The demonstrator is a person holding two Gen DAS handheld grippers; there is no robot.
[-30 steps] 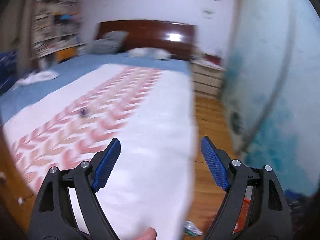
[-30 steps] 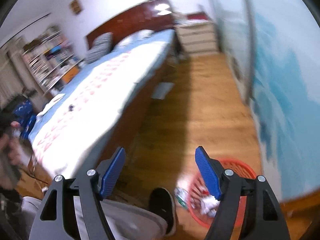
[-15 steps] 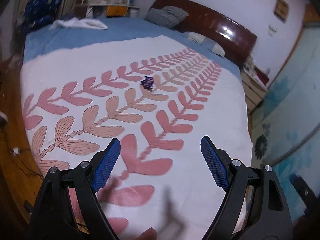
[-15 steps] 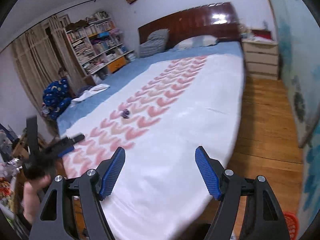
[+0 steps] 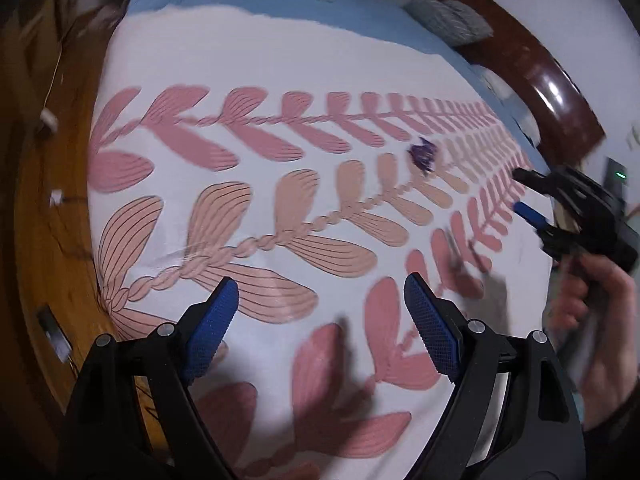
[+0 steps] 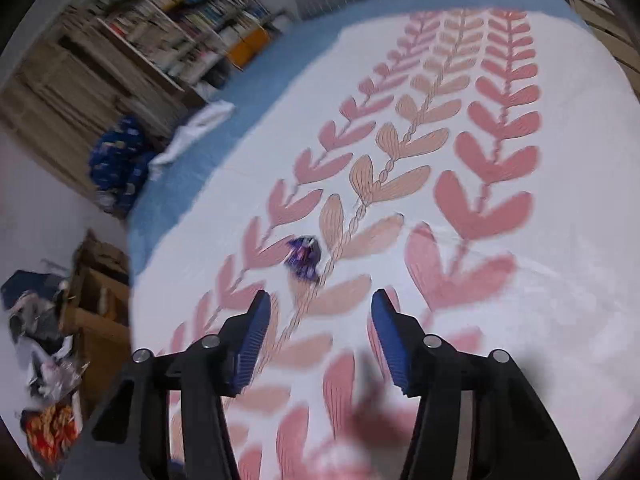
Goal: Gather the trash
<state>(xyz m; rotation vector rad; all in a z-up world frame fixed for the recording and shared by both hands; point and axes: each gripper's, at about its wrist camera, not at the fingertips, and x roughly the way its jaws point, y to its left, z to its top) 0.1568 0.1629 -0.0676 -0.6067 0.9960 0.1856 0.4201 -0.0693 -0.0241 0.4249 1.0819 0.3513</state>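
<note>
On the bedspread (image 6: 560, 280), a crumpled purple wrapper (image 6: 304, 258) lies beyond empty, closing jaws.

purple wrapper (image 6: 304, 258), white bedspread (image 6: 560, 280) (pink leaves)

Both the left gripper (image 5: 316, 316) and the right gripper (image 6: 318, 334) are black plastic clamps with silver rivets behind the fingers. Inner faces carry blue textured pads (image 5: 210, 334) (cross-hatched). A dark sleeve cuff shows behind the hand (image 5: 600, 320).

The purple wrapper (image 6: 304, 258) is blurred, so its print is unreadable. The bookshelf (image 6: 192, 28) is smeared and cut off by the frame edge.
</note>
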